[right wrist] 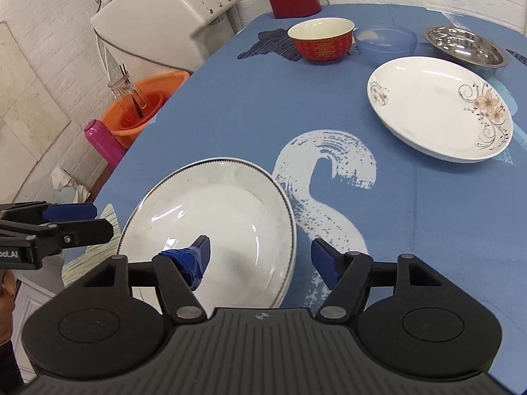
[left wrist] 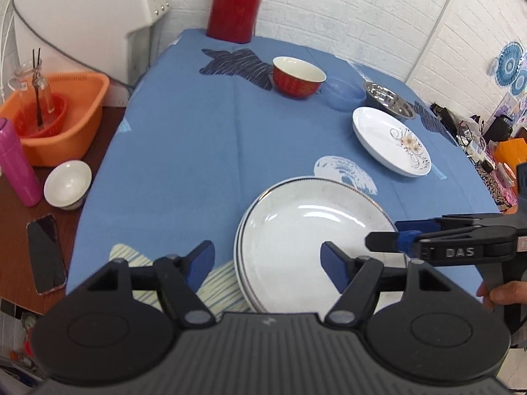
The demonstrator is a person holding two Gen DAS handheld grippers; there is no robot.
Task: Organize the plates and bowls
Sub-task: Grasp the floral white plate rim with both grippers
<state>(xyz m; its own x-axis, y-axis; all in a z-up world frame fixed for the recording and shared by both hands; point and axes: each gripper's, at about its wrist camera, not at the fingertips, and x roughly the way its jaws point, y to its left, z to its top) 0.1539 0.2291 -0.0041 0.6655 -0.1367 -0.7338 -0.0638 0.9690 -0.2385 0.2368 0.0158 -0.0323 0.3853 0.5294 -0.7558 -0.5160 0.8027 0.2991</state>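
A stack of white plates with thin dark rims (left wrist: 306, 240) (right wrist: 214, 223) lies near the front of the blue tablecloth. My left gripper (left wrist: 268, 263) (right wrist: 102, 220) is open, straddling the stack's left rim from above. My right gripper (right wrist: 262, 260) (left wrist: 385, 233) is open too, one finger over the top plate's hollow and the other outside its right rim. A white plate with a flower print (left wrist: 392, 141) (right wrist: 438, 108) sits farther right. Behind it stand a red bowl (left wrist: 298, 77) (right wrist: 321, 41), a clear blue bowl (left wrist: 342, 93) (right wrist: 385, 41) and a steel bowl (left wrist: 390, 98) (right wrist: 464, 47).
A red thermos (left wrist: 235, 3) stands at the table's far edge. On the wooden side table to the left are a small white bowl (left wrist: 67, 184), a phone (left wrist: 46, 253), a pink bottle (left wrist: 16, 161) and an orange basin (left wrist: 56, 118) holding a glass jar. A white appliance (right wrist: 164, 16) stands behind.
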